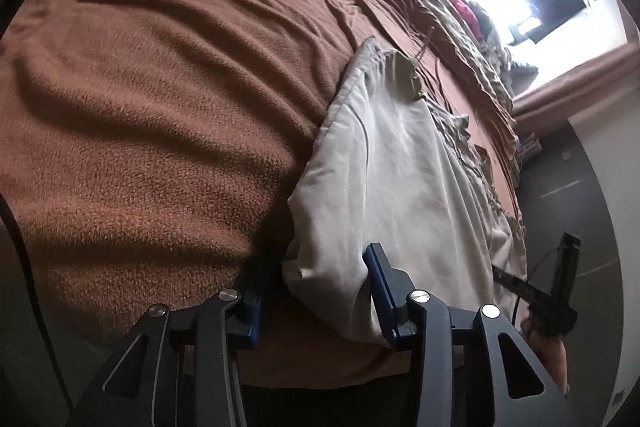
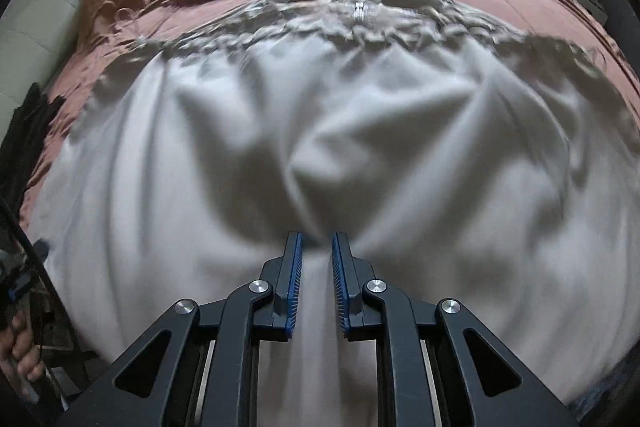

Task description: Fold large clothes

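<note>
Two grippers work one pale garment (image 2: 320, 131) spread on a brown bed cover (image 1: 140, 107). The right gripper (image 2: 317, 241) has its jaws nearly together, pinching a fold of the garment that bunches at 12 o'clock from the tips. The left gripper (image 1: 320, 267) straddles the garment's corner, jaws apart, cloth between them; its left finger sits on the cover at 9 o'clock.
</note>
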A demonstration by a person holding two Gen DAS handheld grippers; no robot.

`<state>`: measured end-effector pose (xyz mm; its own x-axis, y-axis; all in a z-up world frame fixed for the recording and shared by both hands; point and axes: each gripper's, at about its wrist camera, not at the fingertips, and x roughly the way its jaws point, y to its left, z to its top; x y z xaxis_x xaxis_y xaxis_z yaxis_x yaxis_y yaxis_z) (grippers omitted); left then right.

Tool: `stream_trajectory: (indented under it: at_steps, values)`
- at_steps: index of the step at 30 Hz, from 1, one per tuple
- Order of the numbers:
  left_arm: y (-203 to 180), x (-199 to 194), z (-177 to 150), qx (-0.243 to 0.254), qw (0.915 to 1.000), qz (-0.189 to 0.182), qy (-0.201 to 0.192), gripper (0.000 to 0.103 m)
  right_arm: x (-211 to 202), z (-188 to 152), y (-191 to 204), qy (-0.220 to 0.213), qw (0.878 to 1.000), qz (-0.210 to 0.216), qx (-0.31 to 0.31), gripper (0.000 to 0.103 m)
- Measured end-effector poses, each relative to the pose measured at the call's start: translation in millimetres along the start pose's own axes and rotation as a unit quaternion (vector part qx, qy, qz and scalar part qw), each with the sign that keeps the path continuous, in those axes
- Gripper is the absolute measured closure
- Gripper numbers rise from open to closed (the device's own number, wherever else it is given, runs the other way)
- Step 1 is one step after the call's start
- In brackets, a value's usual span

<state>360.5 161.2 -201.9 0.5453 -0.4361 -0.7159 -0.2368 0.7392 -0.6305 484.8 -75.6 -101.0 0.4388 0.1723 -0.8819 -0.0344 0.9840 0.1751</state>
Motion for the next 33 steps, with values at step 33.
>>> stream_trajectory:
  at_steps: [33]
  values:
    - [-27.8,-22.7,-2.2,-0.034,0.9991,-0.005,-0.025,0.084,4.3,85.7,-23.4,-0.031,0.999,-0.033,0.018,0.097]
